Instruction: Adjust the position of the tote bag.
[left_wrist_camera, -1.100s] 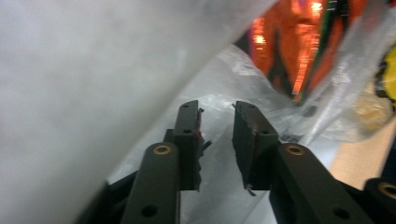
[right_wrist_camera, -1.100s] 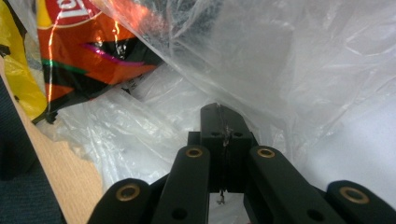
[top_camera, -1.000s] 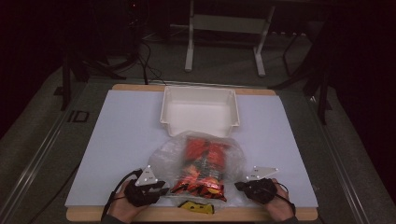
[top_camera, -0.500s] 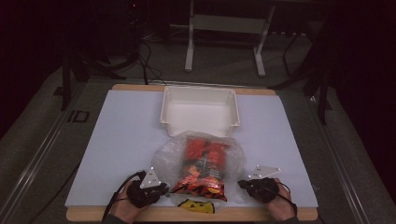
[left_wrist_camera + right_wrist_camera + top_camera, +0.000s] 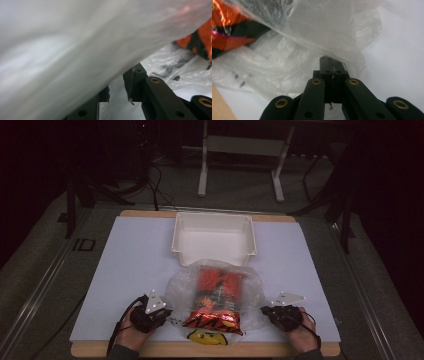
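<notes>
Your right tongs (image 5: 331, 65) pinch the plastic bag (image 5: 252, 292) shut-jawed, anchoring it; your left tongs (image 5: 119, 86) have just been opening, film between them, unclamped.

Crumpled clear bag (image 5: 215, 290) holding red snack packets (image 5: 217, 295)

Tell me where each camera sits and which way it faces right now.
High view: above the near table edge, looking forward and down at the clear plastic bag of snack packets and the white tray; both hands show, with the left gripper and the right gripper.
Left gripper view: on the left gripper, jaws parted around bag film.
Right gripper view: on the right gripper, jaws pinching the bag's edge.
Shared: the bag and the orange packets.
</notes>
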The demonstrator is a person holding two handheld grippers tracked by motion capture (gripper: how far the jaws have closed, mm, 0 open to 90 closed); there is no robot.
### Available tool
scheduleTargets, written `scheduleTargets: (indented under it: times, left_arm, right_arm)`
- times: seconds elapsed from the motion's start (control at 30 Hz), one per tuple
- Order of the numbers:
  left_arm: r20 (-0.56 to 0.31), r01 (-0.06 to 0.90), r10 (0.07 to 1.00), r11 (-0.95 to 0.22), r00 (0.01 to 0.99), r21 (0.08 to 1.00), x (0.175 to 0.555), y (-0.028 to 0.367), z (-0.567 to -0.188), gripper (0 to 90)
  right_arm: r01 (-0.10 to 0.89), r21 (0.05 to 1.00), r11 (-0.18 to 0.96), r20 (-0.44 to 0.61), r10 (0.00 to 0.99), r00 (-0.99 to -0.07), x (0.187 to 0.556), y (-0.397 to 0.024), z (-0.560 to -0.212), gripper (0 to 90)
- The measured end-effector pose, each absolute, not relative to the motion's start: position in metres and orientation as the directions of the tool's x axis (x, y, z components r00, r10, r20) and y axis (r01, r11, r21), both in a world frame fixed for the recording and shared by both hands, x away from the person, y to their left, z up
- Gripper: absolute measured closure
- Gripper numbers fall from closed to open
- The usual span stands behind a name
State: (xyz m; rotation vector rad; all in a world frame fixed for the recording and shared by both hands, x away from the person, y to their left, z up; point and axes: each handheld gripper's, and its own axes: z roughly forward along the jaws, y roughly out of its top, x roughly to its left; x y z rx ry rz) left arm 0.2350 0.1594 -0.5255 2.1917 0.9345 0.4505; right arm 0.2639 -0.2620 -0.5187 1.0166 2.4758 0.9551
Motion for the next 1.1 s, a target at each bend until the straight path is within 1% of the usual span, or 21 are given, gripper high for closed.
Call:
scheduleTargets:
  times: [0.13,0.23,0.37,0.57,0.77,0.83,0.9,0.97,1.1]
  left_arm:
    - [0.041,0.434,0.704,-0.482,0.709,0.761,0.229,0.160,-0.517,68.2]
    - [0.043,0.400,0.685,-0.473,0.727,0.785,0.227,0.157,-0.509,67.1]
    - [0.055,0.378,0.673,-0.479,0.737,0.792,0.227,0.154,-0.502,65.3]
    - [0.078,0.371,0.692,-0.475,0.718,0.798,0.232,0.151,-0.496,60.2]
    - [0.076,0.391,0.723,-0.455,0.686,0.800,0.244,0.152,-0.493,60.6]
    - [0.074,0.392,0.730,-0.446,0.679,0.804,0.246,0.152,-0.491,60.5]
    - [0.076,0.387,0.730,-0.444,0.679,0.808,0.246,0.151,-0.490,60.3]
    - [0.081,0.381,0.728,-0.447,0.681,0.809,0.247,0.149,-0.488,59.9]
    - [0.090,0.376,0.730,-0.449,0.677,0.810,0.248,0.146,-0.486,58.3]
  right_arm:
    - [0.498,0.697,0.517,-0.022,0.709,-0.705,0.266,-0.261,-0.513,90.0]
    - [0.489,0.712,0.504,-0.019,0.710,-0.704,0.266,-0.260,-0.509,89.8]
    - [0.485,0.723,0.492,-0.017,0.714,-0.700,0.266,-0.259,-0.506,88.7]
    - [0.483,0.745,0.460,-0.007,0.730,-0.684,0.268,-0.263,-0.499,88.1]
    - [0.489,0.763,0.422,-0.006,0.761,-0.649,0.268,-0.269,-0.492,87.8]
    - [0.486,0.762,0.428,0.001,0.750,-0.662,0.268,-0.270,-0.490,84.8]
    - [0.475,0.750,0.461,0.005,0.714,-0.701,0.265,-0.267,-0.489,80.3]
    - [0.459,0.746,0.482,-0.008,0.696,-0.718,0.262,-0.265,-0.488,77.9]
    - [0.430,0.754,0.497,-0.002,0.656,-0.755,0.257,-0.263,-0.485,64.7]
